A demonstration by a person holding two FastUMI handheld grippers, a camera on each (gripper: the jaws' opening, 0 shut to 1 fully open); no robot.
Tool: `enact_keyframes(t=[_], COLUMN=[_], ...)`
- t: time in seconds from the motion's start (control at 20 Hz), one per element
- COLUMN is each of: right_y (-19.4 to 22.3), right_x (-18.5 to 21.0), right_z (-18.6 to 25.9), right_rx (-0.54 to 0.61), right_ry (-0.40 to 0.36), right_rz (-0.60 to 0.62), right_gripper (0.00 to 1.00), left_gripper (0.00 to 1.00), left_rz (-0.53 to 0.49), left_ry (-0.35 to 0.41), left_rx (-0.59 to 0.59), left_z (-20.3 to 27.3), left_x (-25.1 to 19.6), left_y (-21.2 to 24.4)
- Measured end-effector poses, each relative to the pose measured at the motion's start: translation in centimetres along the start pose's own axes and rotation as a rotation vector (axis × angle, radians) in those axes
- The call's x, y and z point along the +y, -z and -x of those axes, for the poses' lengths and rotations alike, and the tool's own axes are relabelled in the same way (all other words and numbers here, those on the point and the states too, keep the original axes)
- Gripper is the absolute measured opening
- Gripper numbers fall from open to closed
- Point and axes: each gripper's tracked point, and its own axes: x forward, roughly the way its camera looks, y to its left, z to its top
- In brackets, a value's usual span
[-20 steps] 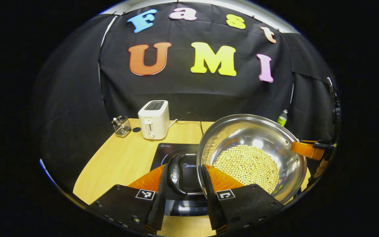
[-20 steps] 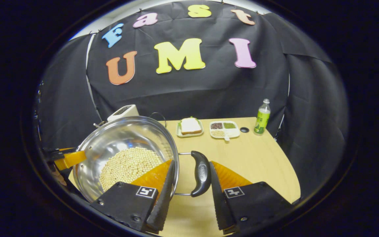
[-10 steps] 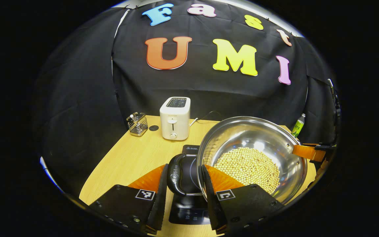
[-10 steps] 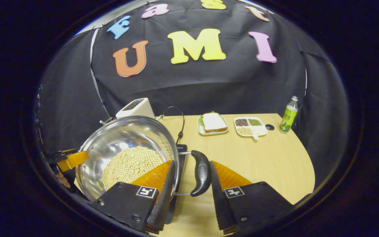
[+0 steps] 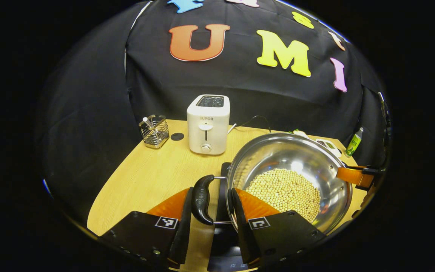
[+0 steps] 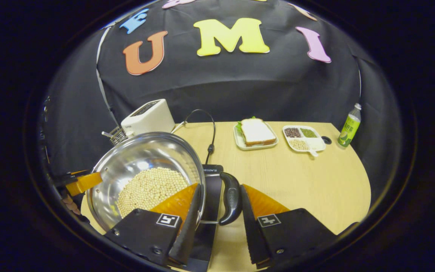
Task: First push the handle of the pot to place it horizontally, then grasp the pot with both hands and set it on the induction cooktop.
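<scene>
A steel pot [image 5: 289,166] holding pale beans [image 5: 283,190] hangs in the air between both grippers. My left gripper [image 5: 212,192] is shut on the pot's black left handle [image 5: 202,198]. My right gripper [image 6: 220,187] is shut on the opposite black handle [image 6: 232,198], and its fingers [image 5: 353,176] show at the pot's far rim in the left gripper view. The black induction cooktop [image 6: 210,189] lies on the wooden table just beneath the pot [image 6: 145,170], its edge [image 5: 223,181] peeking out below the left handle.
A white toaster [image 5: 207,124] with its cord and a wire utensil holder [image 5: 154,131] stand at the table's back left. A sandwich plate [image 6: 255,133], a divided dish [image 6: 303,138] and a green bottle [image 6: 347,125] sit at the back right.
Both grippers carried the pot toward the toaster side. The cooktop, which lay beside the left handle, now sits mostly under the pot. The grips on both handles are unchanged.
</scene>
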Motion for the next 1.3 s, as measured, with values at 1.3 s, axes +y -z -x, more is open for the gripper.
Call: enact_keyframes(t=[1.3], right_y=[0.2], right_x=[-1.5], right_z=[-1.7], right_rx=[-0.102], right_ry=[-0.101], right_rz=[-0.057], right_gripper=[0.81], left_gripper=[0.83], left_rz=[-0.076], left_ry=[-0.025], left_rx=[-0.061], left_z=[-1.9], left_x=[2.0], left_y=[0.4])
